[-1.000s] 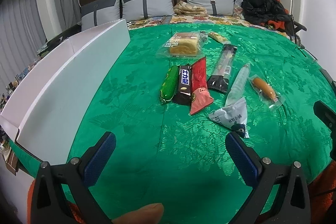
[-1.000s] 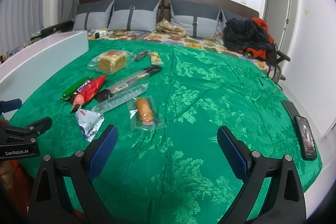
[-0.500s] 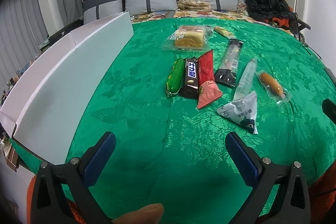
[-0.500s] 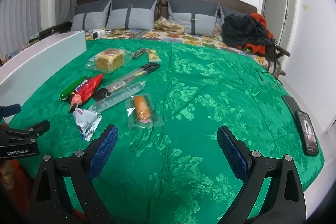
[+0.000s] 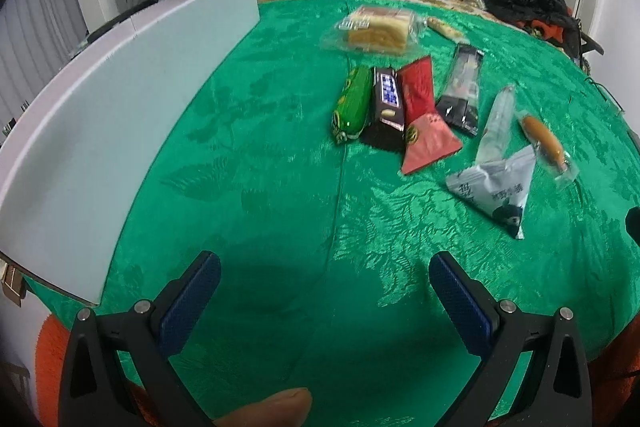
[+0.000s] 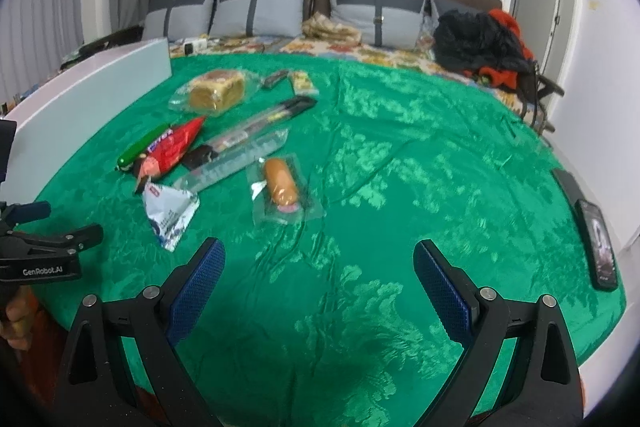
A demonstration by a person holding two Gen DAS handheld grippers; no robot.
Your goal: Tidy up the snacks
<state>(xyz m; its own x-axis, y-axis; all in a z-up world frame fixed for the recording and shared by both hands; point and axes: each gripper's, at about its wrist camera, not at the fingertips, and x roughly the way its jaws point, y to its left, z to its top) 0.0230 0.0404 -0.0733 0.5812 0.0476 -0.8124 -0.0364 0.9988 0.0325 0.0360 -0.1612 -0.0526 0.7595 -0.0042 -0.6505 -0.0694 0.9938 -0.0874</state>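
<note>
Both grippers released and empty, held low over the near edge of the bed (image 6: 400,155), apparently poised to begin sorting. Left gripper (image 5: 324,291): fingers (image 5: 192,299) spread wide over bare green cover. Right gripper (image 6: 320,279): fingers (image 6: 440,283) equally wide, nothing between them.

Snacks laid out loosely on the cover, ahead of both pairs of fingers, seemingly spread flat for single picking. Ahead of the left fingers and slightly to the right: green packet (image 5: 352,103), dark chocolate bar (image 5: 386,109) and red packet (image 5: 424,115), side by side and touching. Beyond these, a wrapped cake slice (image 5: 374,31). Further right: a long black packet (image 5: 460,91), a clear long sleeve (image 5: 498,119), a silver pouch (image 5: 496,187) nearest the right-hand finger, and a wrapped sausage (image 5: 544,143). From the right wrist view, sausage (image 6: 280,181) just ahead of the left-hand finger, silver pouch (image 6: 170,213) off to its left.

Likely destination: the white box (image 5: 132,123), wall rising off to the left of the left fingers, interior hidden.

Possible hindrances: overlapping wrappers, thin flat packs lying flush on soft cloth, the box wall to clear. Phone (image 6: 598,243) at the far right edge, dark clothing (image 6: 476,43) and pillows (image 6: 256,11) well beyond, out of the way.
</note>
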